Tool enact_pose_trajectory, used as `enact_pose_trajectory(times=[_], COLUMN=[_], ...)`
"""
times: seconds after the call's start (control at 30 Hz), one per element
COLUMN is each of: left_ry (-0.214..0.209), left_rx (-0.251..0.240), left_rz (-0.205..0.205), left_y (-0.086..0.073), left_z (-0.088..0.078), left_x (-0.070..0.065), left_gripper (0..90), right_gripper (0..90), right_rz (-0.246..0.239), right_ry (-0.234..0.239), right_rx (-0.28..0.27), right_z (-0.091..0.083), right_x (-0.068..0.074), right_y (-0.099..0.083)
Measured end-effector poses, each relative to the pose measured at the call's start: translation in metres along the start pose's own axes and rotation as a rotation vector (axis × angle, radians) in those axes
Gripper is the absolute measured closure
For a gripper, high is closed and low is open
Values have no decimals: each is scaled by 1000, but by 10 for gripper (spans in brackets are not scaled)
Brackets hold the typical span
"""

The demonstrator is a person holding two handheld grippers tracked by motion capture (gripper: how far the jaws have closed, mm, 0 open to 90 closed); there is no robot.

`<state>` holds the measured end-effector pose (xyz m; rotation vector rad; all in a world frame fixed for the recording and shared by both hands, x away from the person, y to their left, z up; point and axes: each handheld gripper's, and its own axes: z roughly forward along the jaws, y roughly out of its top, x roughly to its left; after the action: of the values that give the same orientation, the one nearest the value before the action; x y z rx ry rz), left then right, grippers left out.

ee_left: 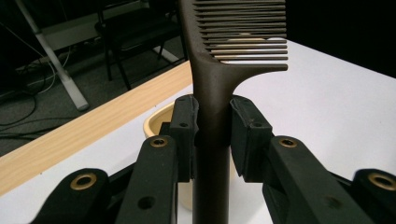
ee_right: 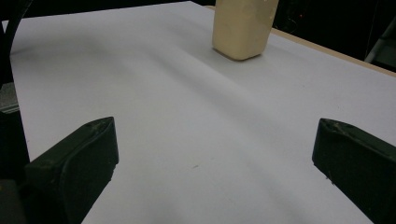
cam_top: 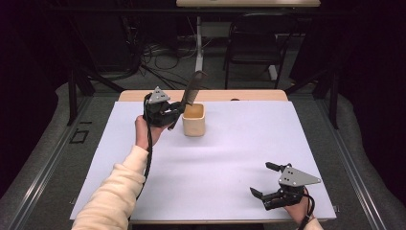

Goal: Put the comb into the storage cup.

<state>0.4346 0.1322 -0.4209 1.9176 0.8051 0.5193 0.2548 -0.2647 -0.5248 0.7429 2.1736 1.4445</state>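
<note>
— What do our left tongs (cam_top: 173, 116) hold?
— A dark comb (ee_left: 219, 88), pinched by its handle, teeth up, beside the beige cup (cam_top: 194, 120) near the worktop's (cam_top: 215, 163) far edge.
— And our right tongs (cam_top: 264, 179)?
— Spread wide, gripping nothing, at the near right corner; bare worktop lies between.

A matt dark plastic comb (ee_left: 212, 93) sits between matt black gripper pads (ee_left: 184, 126). The cream cup (cam_top: 194, 120) looks smooth plastic; a matt white sheet (cam_top: 215, 163) covers the pale wood-grain table (cam_top: 143, 96).
</note>
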Motion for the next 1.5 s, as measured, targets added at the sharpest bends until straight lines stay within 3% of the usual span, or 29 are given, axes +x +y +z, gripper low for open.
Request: enact_pose_trajectory(times=[0.53, 1.5], left_ry=[-6, -5], left_rx=[-44, -108], left_rz=[-25, -31], left_y=[6, 17], left_z=[11, 31], left_x=[4, 7], left_gripper=[726, 726], right_gripper=[0, 0], right_rz=[1, -3], right_ry=[2, 1], right_rx=[-1, -3], right_z=[0, 0], right_x=[0, -1], right_y=[0, 0])
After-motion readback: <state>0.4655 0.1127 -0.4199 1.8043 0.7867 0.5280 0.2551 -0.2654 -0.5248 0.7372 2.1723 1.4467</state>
